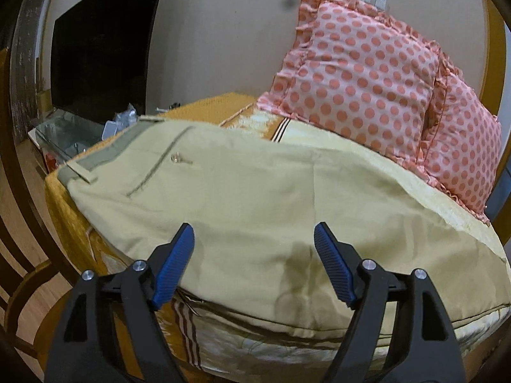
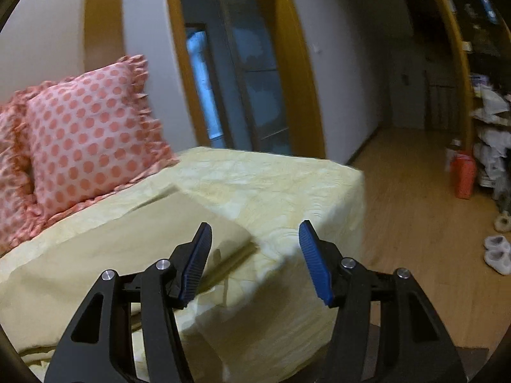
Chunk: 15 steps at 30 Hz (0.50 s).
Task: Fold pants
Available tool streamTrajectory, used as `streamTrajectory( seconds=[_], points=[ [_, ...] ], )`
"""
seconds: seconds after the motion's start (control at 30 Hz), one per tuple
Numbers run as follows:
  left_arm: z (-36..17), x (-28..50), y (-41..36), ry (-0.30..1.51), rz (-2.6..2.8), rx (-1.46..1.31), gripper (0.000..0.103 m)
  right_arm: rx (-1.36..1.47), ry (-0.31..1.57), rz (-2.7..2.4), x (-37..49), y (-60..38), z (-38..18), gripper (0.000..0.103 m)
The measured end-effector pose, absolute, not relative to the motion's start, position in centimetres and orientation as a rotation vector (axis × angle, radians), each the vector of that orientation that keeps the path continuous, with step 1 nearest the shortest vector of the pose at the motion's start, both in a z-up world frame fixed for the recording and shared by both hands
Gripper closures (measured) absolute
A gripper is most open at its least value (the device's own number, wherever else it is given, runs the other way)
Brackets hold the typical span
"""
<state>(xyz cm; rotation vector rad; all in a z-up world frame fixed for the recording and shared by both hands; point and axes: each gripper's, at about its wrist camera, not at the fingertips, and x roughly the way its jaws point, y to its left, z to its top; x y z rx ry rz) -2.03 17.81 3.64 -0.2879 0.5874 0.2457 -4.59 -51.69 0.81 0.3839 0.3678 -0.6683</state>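
Observation:
Beige pants (image 1: 230, 191) lie flat on the bed, waistband (image 1: 105, 156) and buttoned back pocket at the far left. My left gripper (image 1: 254, 236) is open and empty, hovering just above the near edge of the pants around the seat. In the right wrist view the leg end of the pants (image 2: 153, 233) lies on the pale yellow bedspread (image 2: 281, 185), hem toward the bed's right part. My right gripper (image 2: 255, 233) is open and empty, just above the hem corner and the bedspread.
Two pink polka-dot pillows (image 1: 367, 76) lean on the wall behind the pants; one also shows in the right wrist view (image 2: 92, 137). A glass table (image 1: 64, 131) stands left of the bed. Wooden floor (image 2: 415, 223), slippers (image 2: 498, 252) and a cluttered shelf lie to the right.

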Motion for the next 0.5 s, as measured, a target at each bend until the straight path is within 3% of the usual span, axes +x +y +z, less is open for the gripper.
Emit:
streamTrajectory(
  seconds=[0.2,0.37,0.43,0.5],
  points=[
    [3.0,-1.5,17.5,0.606,0.24,-0.271,0.019,0.473,0.411,-0.508,-3.4,-52.2,0.5,0.044],
    [2.4,-1.2,17.4,0.624,0.229,-0.262,0.015,0.655,0.379,-0.389,-3.4,-53.2,-0.4,0.087],
    [2.2,-1.2,17.2,0.622,0.223,-0.25,0.013,0.722,0.368,-0.372,-3.0,-53.9,-0.3,0.097],
    [2.1,-1.3,17.2,0.617,0.216,-0.243,0.013,0.689,0.365,-0.335,-1.8,-53.2,1.3,0.098]
  ],
)
